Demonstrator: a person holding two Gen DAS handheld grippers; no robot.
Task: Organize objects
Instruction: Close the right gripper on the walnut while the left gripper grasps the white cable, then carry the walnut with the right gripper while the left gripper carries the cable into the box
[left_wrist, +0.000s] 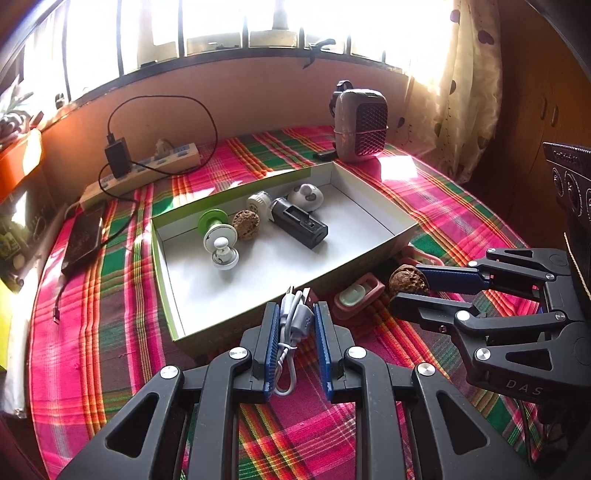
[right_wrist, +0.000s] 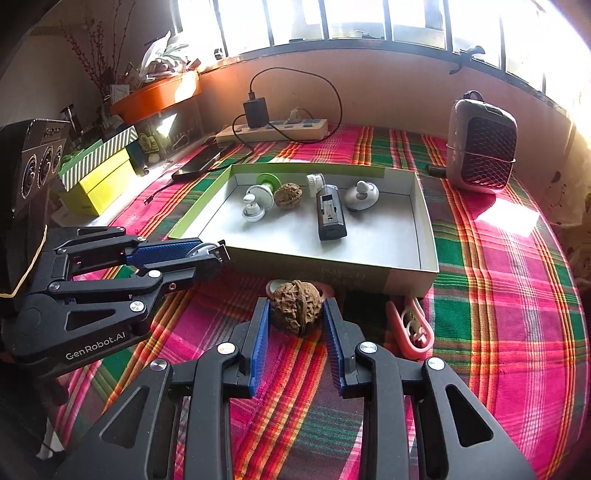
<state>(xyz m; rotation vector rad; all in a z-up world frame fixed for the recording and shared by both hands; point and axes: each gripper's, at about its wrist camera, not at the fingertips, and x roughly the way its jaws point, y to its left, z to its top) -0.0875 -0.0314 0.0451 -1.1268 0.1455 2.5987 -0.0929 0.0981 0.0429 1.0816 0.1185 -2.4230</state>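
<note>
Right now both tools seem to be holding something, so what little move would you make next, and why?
Probably carry the left tool forward over the box rim and let go of the coiled white cable it grips. The box's near part looks bare, and a walnut and other gadgets already lie inside. The right tool, closed around another walnut, could follow.

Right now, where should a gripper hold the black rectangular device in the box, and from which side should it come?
Grip the black rectangular device across its two long flat sides, near mid-length, coming straight down from above. It lies flat in the box, so only the top is open; the white round piece leaves little room on one side.
</note>
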